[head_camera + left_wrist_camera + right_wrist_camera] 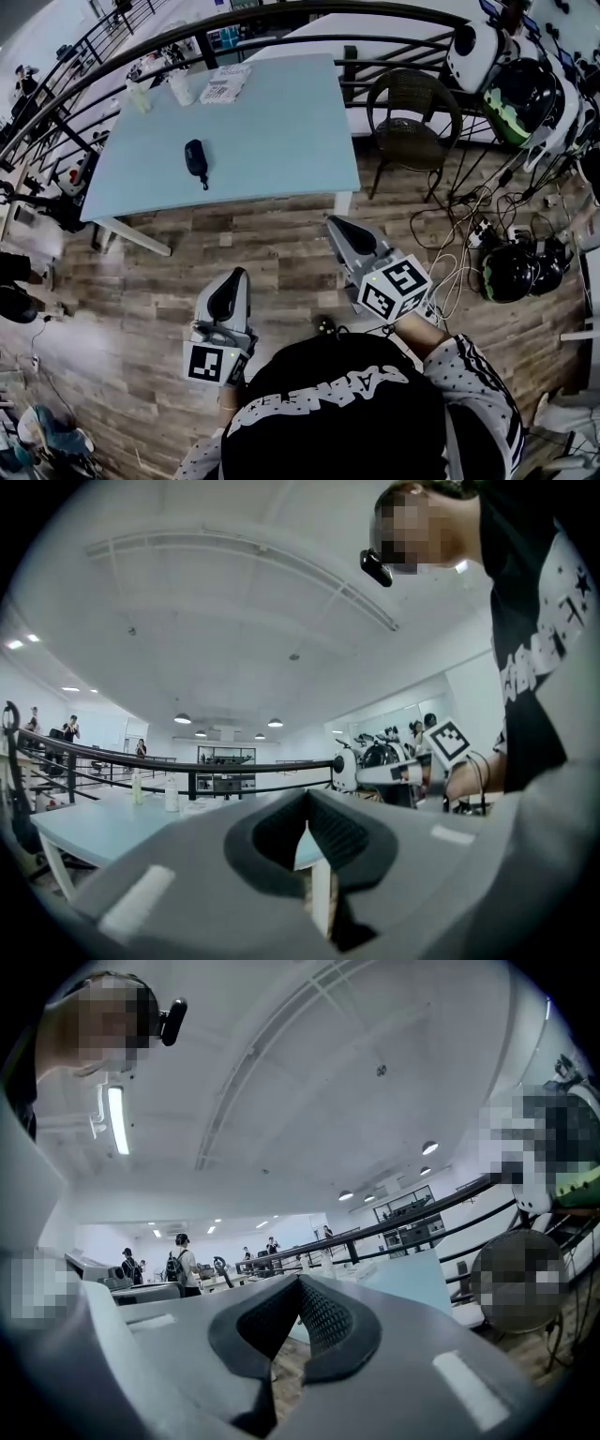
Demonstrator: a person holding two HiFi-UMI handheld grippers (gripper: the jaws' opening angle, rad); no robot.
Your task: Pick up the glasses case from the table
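The glasses case is a small black pouch with a short strap, lying on the left half of the light blue table. Both grippers hover over the wooden floor in front of the table, well short of the case. My left gripper is shut and empty; in the left gripper view its pads meet with the table edge beyond them. My right gripper is nearer the table's front right corner, also shut with nothing in it, and its closed tip points along the table.
Two bottles and a printed sheet stand at the table's far end. A wicker chair sits at the right side, with a black railing behind. Helmets and cables litter the floor at right.
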